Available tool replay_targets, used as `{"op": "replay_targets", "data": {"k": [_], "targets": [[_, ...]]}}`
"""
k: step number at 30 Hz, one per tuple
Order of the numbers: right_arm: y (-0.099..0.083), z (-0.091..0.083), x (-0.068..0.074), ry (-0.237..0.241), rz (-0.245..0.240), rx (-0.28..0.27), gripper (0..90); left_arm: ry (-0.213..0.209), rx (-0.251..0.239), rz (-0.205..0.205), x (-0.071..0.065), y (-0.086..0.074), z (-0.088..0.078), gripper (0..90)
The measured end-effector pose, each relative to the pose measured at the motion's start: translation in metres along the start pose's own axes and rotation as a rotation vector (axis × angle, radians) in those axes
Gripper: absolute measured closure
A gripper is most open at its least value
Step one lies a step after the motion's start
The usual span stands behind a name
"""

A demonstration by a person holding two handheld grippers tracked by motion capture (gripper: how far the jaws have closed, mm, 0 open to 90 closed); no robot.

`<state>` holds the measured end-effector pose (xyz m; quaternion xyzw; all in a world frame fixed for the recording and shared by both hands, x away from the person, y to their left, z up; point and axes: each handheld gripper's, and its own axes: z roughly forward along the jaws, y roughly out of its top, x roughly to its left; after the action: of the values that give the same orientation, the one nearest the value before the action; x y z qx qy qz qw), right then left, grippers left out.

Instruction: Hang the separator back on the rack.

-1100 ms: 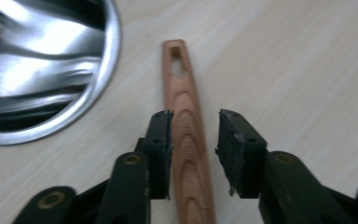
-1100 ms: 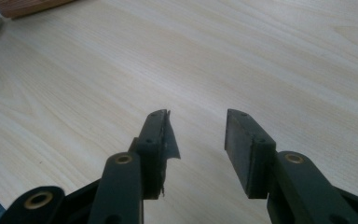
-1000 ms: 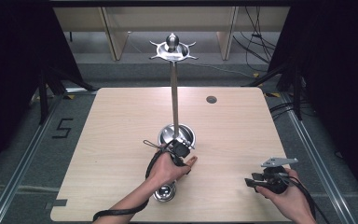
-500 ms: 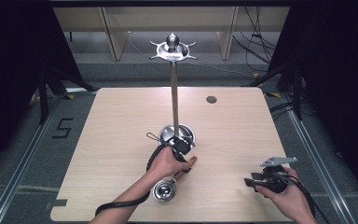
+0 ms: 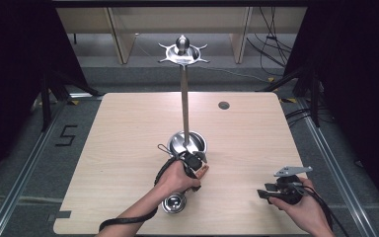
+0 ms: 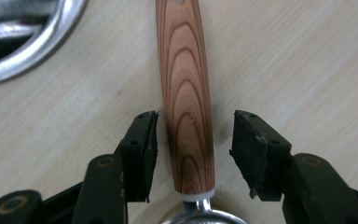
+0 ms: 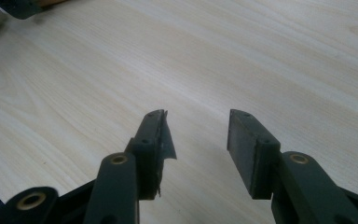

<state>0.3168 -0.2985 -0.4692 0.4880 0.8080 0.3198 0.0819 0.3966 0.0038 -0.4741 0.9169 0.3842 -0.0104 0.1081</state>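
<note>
The left gripper (image 6: pixel 193 154) has its jaws wide on each side of a wooden handle (image 6: pixel 186 107), and they have just been opening. The pads do not press it, so the handle lies free on the bench (image 5: pixel 128 148). I think it was set down flat so it will not roll. The handle is brown with dark rings in the wood and a white band where it meets a shiny metal cup (image 5: pixel 174 203). It lies near the bench's front edge, by the stand's round silver base (image 5: pixel 187 143). The right gripper (image 7: pixel 196 140) waits near the front right corner, jaws apart and empty, and they too have just been opening.
</note>
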Motion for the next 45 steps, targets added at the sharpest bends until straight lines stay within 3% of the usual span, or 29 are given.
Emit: {"op": "replay_targets", "data": {"k": [1,2,3,6,7,10,11,16,17,21,22,23,25,27,28,30,33,34,35,40,44,45], "targets": [[0.000,0.000,0.000,0.001,0.002,0.001,57.4,0.017,-0.002,0.040,0.003,0.001,0.000,49.9],[-0.001,0.002,-0.002,-0.013,-0.034,-0.011,57.4,0.021,-0.003,0.034,0.003,0.000,0.000,50.5],[-0.001,0.002,-0.002,-0.013,-0.034,-0.011,57.4,0.021,-0.003,0.034,0.003,0.000,0.000,51.1],[0.000,0.000,-0.001,0.004,-0.025,0.010,57.3,0.024,0.000,0.034,0.005,0.000,0.001,52.9],[0.001,-0.003,0.001,-0.001,-0.004,0.042,57.3,0.015,-0.002,-0.001,0.004,-0.001,0.002,54.2],[0.001,-0.003,0.001,-0.003,0.006,0.047,57.3,0.010,-0.002,-0.016,0.004,-0.002,0.003,56.6],[0.001,-0.002,0.000,-0.001,-0.018,0.038,57.3,0.010,0.004,-0.013,0.005,-0.002,0.003,57.7],[0.001,-0.002,0.000,-0.002,-0.023,0.038,57.3,0.013,0.015,-0.005,0.005,-0.002,0.002,65.5],[0.001,-0.002,0.000,-0.002,-0.025,0.044,57.3,0.022,0.027,0.026,0.006,-0.002,0.001,66.7],[0.001,-0.003,0.000,-0.002,-0.014,0.044,57.0,0.017,0.010,0.008,0.003,-0.004,0.002,67.7],[0.001,-0.002,0.000,-0.002,-0.025,0.041,56.9,0.021,0.014,0.041,0.004,-0.004,0.001,67.7],[0.001,-0.002,0.000,-0.002,-0.023,0.042,56.8,0.017,0.010,0.041,0.004,-0.005,0.001,67.8],[0.001,-0.002,0.000,-0.003,-0.023,0.045,56.5,-0.005,-0.021,0.038,0.004,-0.009,-0.001,67.9],[0.001,-0.001,-0.001,-0.004,-0.030,0.042,56.5,0.001,-0.038,0.050,0.005,-0.010,-0.003,67.9],[0.000,0.001,0.001,-0.003,-0.013,0.018,56.4,-0.004,-0.078,0.054,0.006,-0.013,-0.007,67.9],[-0.001,0.002,0.002,-0.004,-0.001,0.002,56.3,-0.007,-0.088,0.058,0.007,-0.014,-0.010,67.9],[0.000,0.002,0.002,-0.005,-0.003,0.001,56.1,-0.022,-0.159,0.059,0.008,-0.020,-0.016,67.9],[-0.001,0.003,0.000,-0.016,-0.039,-0.006,55.9,-0.026,-0.183,0.051,0.008,-0.022,-0.017,67.9],[0.000,0.000,0.001,-0.002,-0.008,0.017,55.9,-0.031,-0.212,0.034,0.007,-0.024,-0.019,67.9],[0.001,-0.002,0.000,-0.011,-0.015,0.024,55.6,-0.017,-0.348,0.012,0.006,-0.038,-0.029,67.9],[0.001,-0.002,0.001,-0.011,-0.013,0.027,55.5,-0.018,-0.402,0.001,0.007,-0.044,-0.033,67.9],[0.001,-0.001,0.000,-0.012,-0.023,0.024,55.5,0.004,-0.464,-0.017,0.005,-0.049,-0.035,68.0]]}}
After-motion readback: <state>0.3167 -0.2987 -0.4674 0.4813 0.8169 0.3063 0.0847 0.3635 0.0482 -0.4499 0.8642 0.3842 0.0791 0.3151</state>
